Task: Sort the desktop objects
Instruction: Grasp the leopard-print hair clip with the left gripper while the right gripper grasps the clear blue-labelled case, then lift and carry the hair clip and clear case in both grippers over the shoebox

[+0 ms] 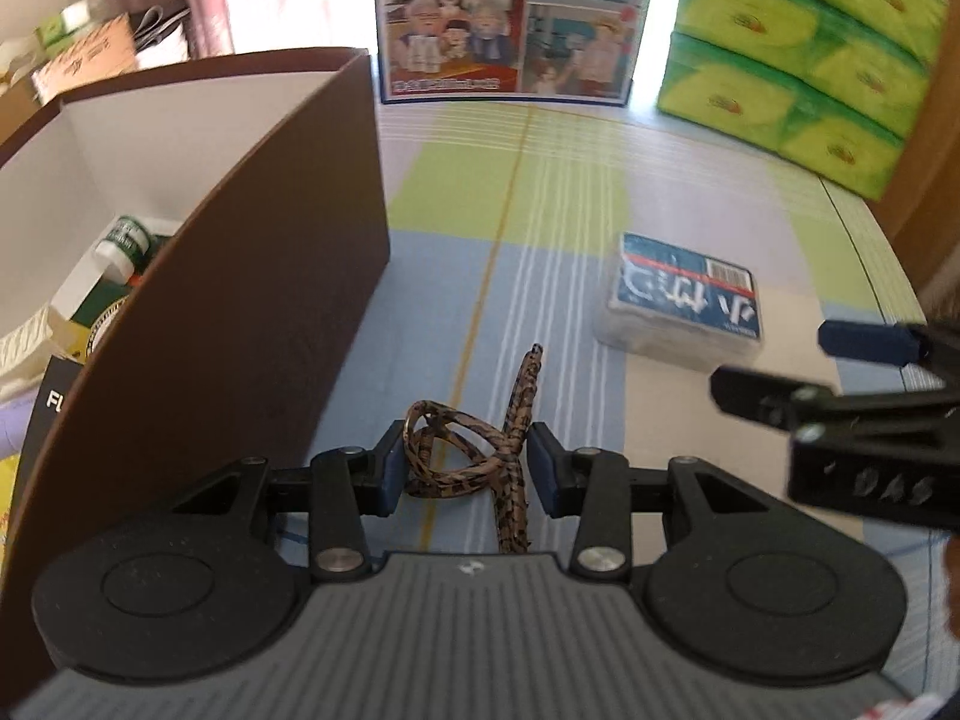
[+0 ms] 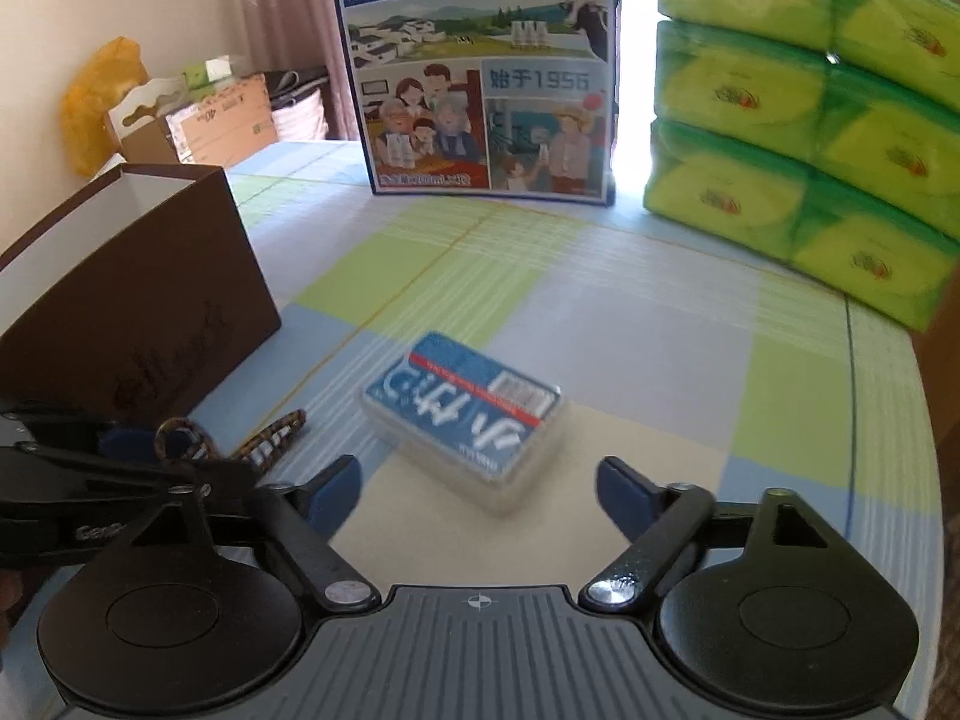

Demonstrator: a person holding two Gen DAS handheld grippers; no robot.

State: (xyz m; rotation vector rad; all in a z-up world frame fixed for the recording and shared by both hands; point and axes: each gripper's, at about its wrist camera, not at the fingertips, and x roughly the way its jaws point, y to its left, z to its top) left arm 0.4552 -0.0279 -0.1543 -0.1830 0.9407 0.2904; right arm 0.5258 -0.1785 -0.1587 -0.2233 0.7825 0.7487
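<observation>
A leopard-print cord (image 1: 517, 414) with a ring lies looped on the checked tablecloth, and my left gripper (image 1: 465, 462) is shut on it, both blue pads against the loops. In the right wrist view the same cord (image 2: 270, 438) sticks out of the left gripper (image 2: 174, 450). A blue card box in a clear case (image 2: 462, 414) lies flat just ahead of my right gripper (image 2: 480, 489), whose jaws stand wide and touch nothing. The left wrist view shows that box (image 1: 684, 300) to the right, with the right gripper (image 1: 771, 360) coming in beside it.
An open brown box (image 1: 270, 270) stands close on the left and holds a green-and-white bottle (image 1: 123, 243) and other items. At the back stand a blue milk carton case (image 2: 480, 72) and stacked green tissue packs (image 2: 810, 120). Cardboard boxes (image 2: 222, 120) sit far left.
</observation>
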